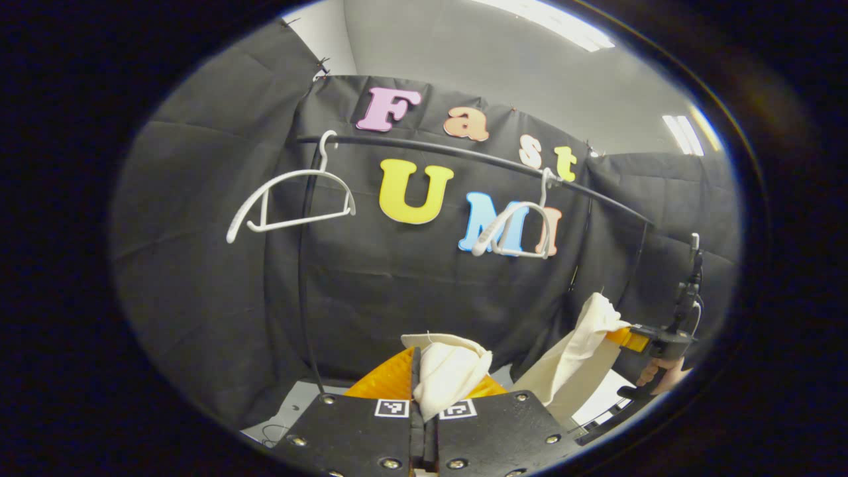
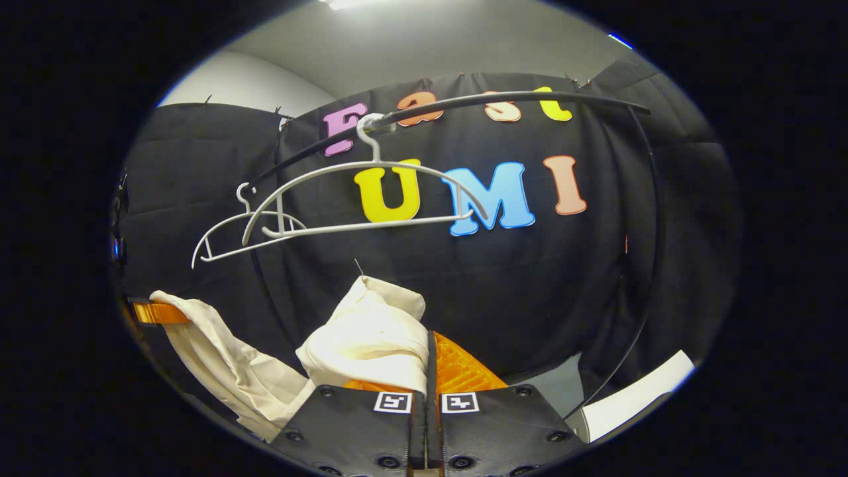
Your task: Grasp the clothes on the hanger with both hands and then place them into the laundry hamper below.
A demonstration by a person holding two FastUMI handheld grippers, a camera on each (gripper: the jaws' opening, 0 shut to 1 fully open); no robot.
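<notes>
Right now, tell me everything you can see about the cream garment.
The cream garment looks like soft, thin woven fabric, creased and bunched. It is off both white hangers, which hang bare on the black rail. Each end is pinched in a shut gripper: the right gripper and the left gripper. Between them the cloth drapes down slack.

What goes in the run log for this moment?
left claw: shut on cream garment | right claw: shut on cream garment | hangers: bare on rail | hamper: unseen
</notes>
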